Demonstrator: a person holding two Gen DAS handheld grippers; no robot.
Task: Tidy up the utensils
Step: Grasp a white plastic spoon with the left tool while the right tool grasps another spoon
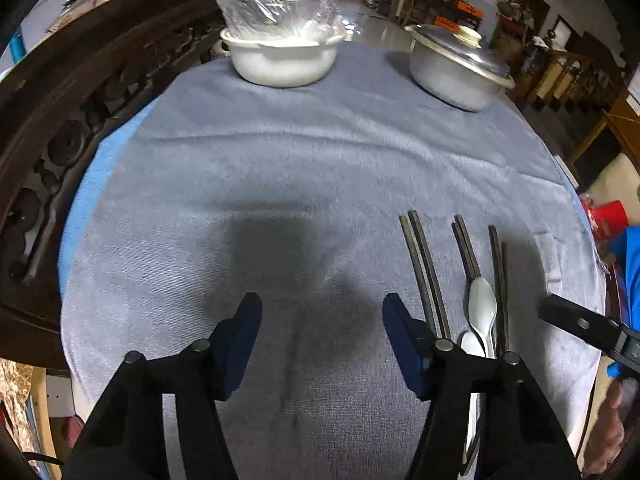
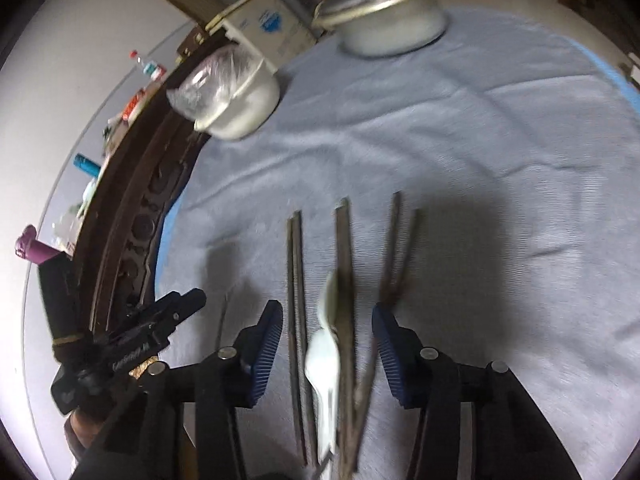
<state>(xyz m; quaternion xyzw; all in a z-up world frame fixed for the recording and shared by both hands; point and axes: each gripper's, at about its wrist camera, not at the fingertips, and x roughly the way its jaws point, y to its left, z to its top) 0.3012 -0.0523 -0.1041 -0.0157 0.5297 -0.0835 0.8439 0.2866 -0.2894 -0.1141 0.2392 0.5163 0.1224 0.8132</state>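
Note:
Several dark chopsticks [image 1: 424, 268] lie side by side on the grey cloth [image 1: 304, 168], with two white spoons [image 1: 483, 304] among them. In the right wrist view the chopsticks [image 2: 297, 304] and a white spoon [image 2: 324, 360] lie between and under my fingers. My left gripper [image 1: 322, 344] is open and empty over bare cloth, left of the utensils. My right gripper [image 2: 327, 352] is open above the utensils and holds nothing; it also shows at the right edge of the left wrist view [image 1: 576, 322].
A white pot [image 1: 282, 58] with a plastic-wrapped bowl on it stands at the far side, and a lidded metal pot [image 1: 460, 68] stands to its right. A dark carved wooden rail [image 1: 72, 128] borders the table's left. The cloth's edge runs along the right.

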